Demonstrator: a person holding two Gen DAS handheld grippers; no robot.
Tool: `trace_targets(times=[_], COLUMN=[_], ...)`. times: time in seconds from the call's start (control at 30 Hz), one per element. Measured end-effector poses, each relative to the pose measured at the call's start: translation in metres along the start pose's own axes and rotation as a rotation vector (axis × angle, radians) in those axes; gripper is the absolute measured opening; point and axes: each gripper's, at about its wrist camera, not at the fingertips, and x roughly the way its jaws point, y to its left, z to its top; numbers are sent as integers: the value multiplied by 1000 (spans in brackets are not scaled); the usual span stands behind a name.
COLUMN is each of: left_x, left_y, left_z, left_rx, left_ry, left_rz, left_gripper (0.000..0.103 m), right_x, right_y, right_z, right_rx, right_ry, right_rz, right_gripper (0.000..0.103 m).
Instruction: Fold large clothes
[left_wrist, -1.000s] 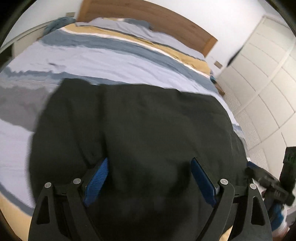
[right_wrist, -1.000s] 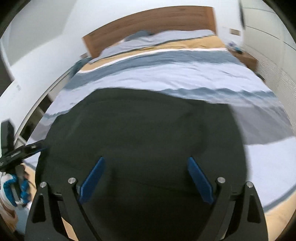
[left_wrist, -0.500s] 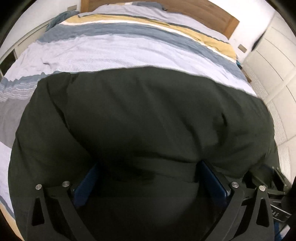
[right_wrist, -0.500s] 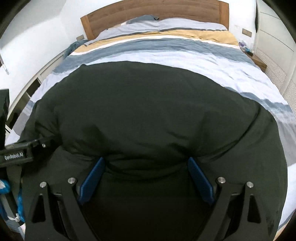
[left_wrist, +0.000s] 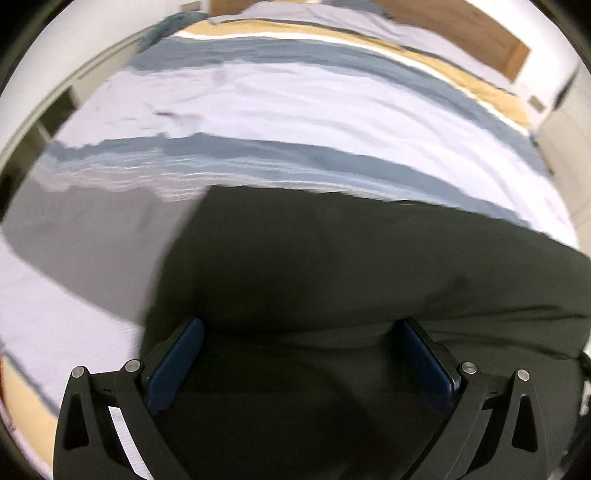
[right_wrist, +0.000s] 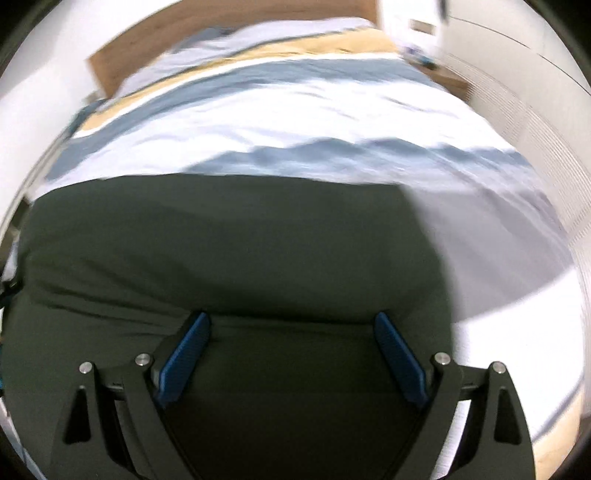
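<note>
Your left gripper (left_wrist: 303, 354) and right gripper (right_wrist: 291, 347) both have jaws spread wide, nothing between the blue pads (right_wrist: 184, 350). The dark garment (left_wrist: 351, 266) lies spread on the bed (left_wrist: 295, 110), directly under both grippers, over the striped duvet (right_wrist: 295, 110). Both views are motion-blurred. Wooden headboard (right_wrist: 122, 59) at the far end.
</note>
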Motion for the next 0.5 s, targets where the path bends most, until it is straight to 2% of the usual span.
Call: trace_targets(times=[0.1,0.23,0.37,0.5], left_x=[-13,-42,-89,-133], left_y=[22,38,40,30], left_z=[-11,-30,-56,-83], left_rx=[-35,-63,-82,-109], left_ry=[20,24,-15,-76], left_rz=[73,80,32,-41], left_gripper=[102,102,102,102], right_x=[-14,-50,-98,-138], right_y=[-27,-40,-34,-10], right_z=[-7,-23,-41,-59], right_rx=[43,53,61,25], right_ry=[24,37,19,-5], right_rz=[-69,-104,-74,-42], right_gripper=[91,91,91,91])
